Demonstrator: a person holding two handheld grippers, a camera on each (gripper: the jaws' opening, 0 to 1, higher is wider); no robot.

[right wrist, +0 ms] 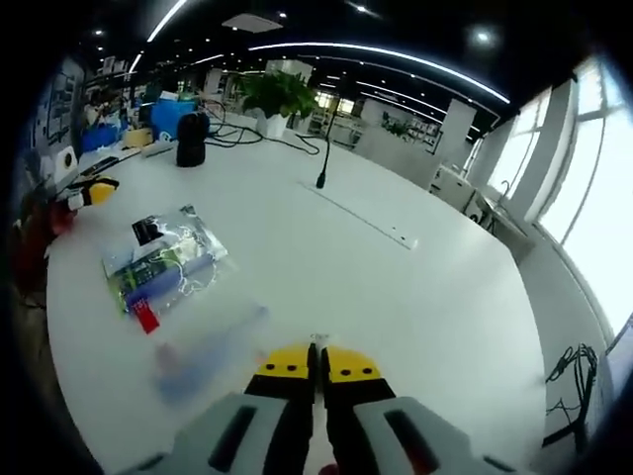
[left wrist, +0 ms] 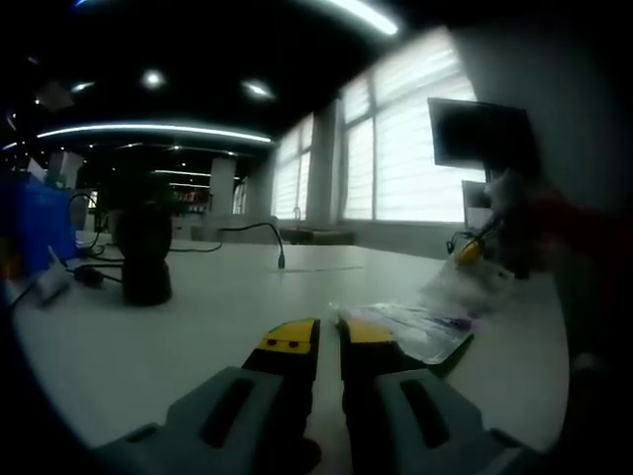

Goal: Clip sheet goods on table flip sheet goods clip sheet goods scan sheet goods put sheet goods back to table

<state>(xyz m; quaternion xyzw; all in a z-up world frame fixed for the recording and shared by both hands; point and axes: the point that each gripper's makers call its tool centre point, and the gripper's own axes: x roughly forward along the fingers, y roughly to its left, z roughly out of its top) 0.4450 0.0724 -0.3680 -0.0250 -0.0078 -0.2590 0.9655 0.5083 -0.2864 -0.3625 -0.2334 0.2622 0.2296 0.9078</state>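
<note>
Your left hand-held gripper (left wrist: 328, 334) rides low over the white surface (left wrist: 198, 317), jaws clenched with only a sliver between the yellow tips and nothing held. Just beyond its right tip, nearly touching, lies the sheet goods (left wrist: 413, 327), a clear flat packet with printed contents, resting flat. Open the jaws before you advance, then slide the lower jaw under the nearest edge so you pinch film and not the surface.

Your right hand-held gripper (right wrist: 317, 368) hovers higher, jaws likewise clenched and empty. In its view the same packet (right wrist: 163, 267) sits ahead and to the left, well apart from the tips. Bring it in only once the left has a firm hold, and grip the opposite edge so the flip stays controlled; the film looks slippery.

Further off to the left of your left hand-held gripper stands a black cylindrical device (left wrist: 145, 252) with trailing cables; keep your swing clear of them.
</note>
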